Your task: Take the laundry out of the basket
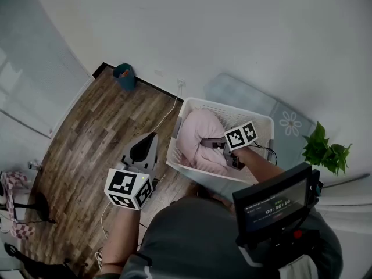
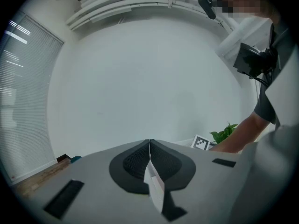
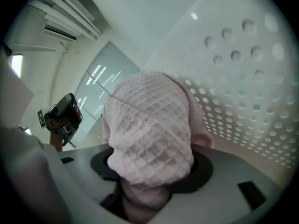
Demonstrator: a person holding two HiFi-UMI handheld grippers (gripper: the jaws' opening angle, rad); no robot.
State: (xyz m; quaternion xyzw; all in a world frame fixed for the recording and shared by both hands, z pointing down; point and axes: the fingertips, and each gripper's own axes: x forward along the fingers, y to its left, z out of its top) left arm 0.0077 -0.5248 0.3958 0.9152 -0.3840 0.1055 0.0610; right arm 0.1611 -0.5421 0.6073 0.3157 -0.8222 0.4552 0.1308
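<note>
A white perforated laundry basket [image 1: 232, 106] stands on the floor against the wall. A bundle of pink waffle-weave laundry [image 1: 197, 135] fills its left part. My right gripper [image 1: 213, 145] reaches into the basket from the right, shut on the pink cloth. In the right gripper view the cloth [image 3: 149, 125] bulges out between the jaws and hides the right gripper [image 3: 149, 169] pads, with the basket wall [image 3: 243, 78] just behind. My left gripper [image 1: 142, 150] hovers over the wood floor left of the basket. In its own view the left gripper [image 2: 150, 146] has its jaws closed together, pointing at the bare wall.
A teal object [image 1: 124, 75] sits in the floor corner. A white cable [image 1: 165, 118] runs along the floor to the wall. A patterned mat [image 1: 273, 112] and a green plant [image 1: 324, 150] lie right of the basket. A screen device [image 1: 276, 205] hangs at the person's chest.
</note>
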